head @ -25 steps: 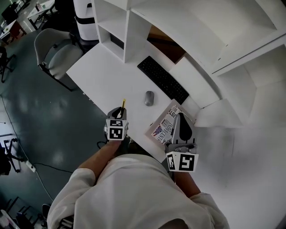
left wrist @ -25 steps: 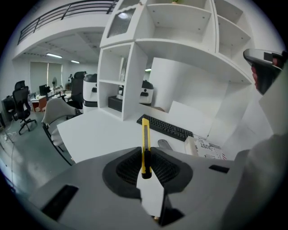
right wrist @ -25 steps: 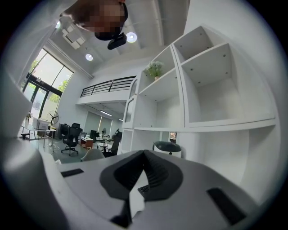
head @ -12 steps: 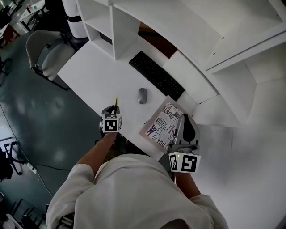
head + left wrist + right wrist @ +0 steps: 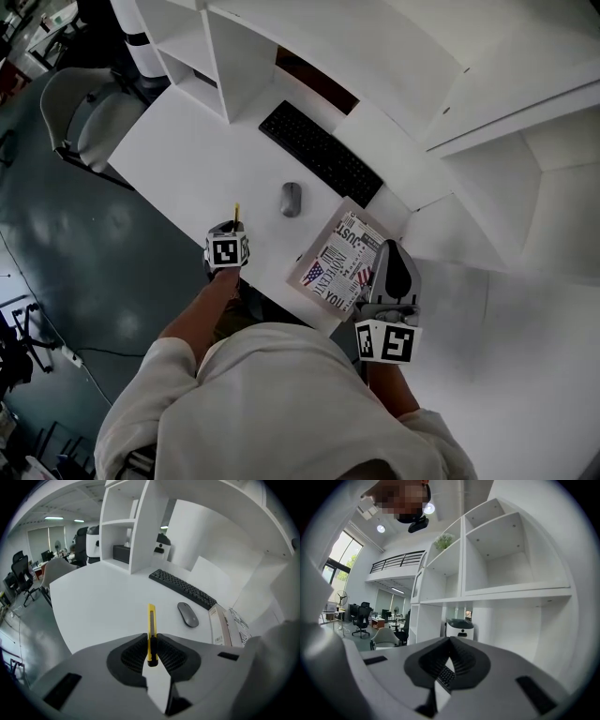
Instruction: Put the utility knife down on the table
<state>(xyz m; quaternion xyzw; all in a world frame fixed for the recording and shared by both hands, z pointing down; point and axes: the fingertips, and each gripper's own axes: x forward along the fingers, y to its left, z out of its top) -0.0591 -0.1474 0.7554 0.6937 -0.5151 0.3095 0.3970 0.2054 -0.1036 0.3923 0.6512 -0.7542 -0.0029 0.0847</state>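
A slim yellow utility knife (image 5: pixel 151 629) stands on edge between the black ribbed pads of my left gripper (image 5: pixel 151 641), which is shut on its rear end. Its front points away over the white table (image 5: pixel 103 606). In the head view the left gripper (image 5: pixel 229 236) hangs low over the table's near edge, and the knife (image 5: pixel 236 214) sticks out ahead of it. My right gripper (image 5: pixel 388 249) hovers at the right over a printed newspaper (image 5: pixel 339 262), its pads meeting at the tips with nothing in them. From the right gripper view, that gripper (image 5: pixel 450 641) points almost level at the shelves.
A grey mouse (image 5: pixel 291 199) lies just right of the knife, with a black keyboard (image 5: pixel 321 155) behind it. White shelf units (image 5: pixel 234 56) rise at the table's back. A grey chair (image 5: pixel 80 117) stands at the table's left end.
My left gripper has sunk toward the table with the knife still in its pads. The right gripper has drifted a little over the newspaper.
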